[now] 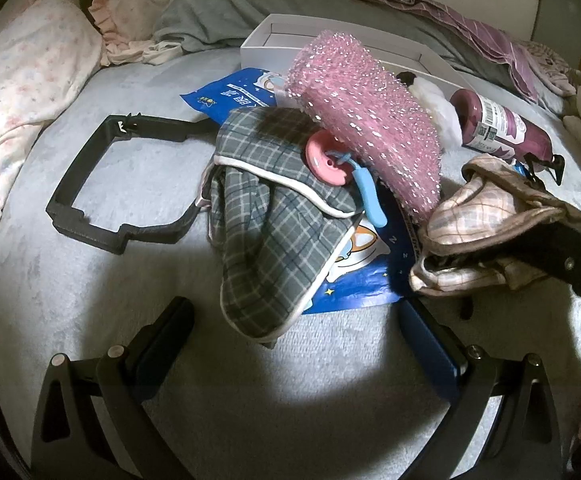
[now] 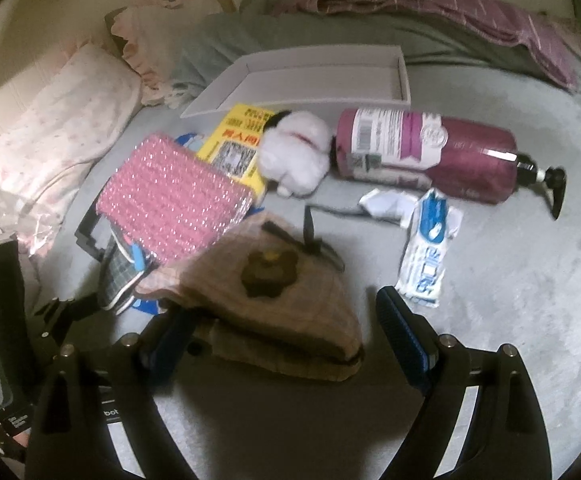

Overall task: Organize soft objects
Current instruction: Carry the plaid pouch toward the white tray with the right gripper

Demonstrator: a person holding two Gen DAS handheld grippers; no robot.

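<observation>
A grey plaid cloth (image 1: 266,216) lies on the grey bed cover, just ahead of my open, empty left gripper (image 1: 302,320). A pink sparkly sponge (image 1: 366,120) leans on it; the sponge also shows in the right wrist view (image 2: 174,208). A beige plaid cloth (image 2: 274,304) with a dark flower patch lies between the wide-open fingers of my right gripper (image 2: 286,328); nothing grips it. In the left wrist view the beige cloth (image 1: 486,224) sits at right by the other gripper's arm. A white fluffy toy (image 2: 294,152) lies beyond.
A white shallow box (image 2: 314,76) stands at the back. A maroon pump bottle (image 2: 430,152), a blue-white packet (image 2: 430,244), a yellow packet (image 2: 238,140), a blue bag (image 1: 226,96), a black frame (image 1: 90,184) and a pink-and-blue toy (image 1: 330,160) lie around. Pillows (image 1: 30,72) are left.
</observation>
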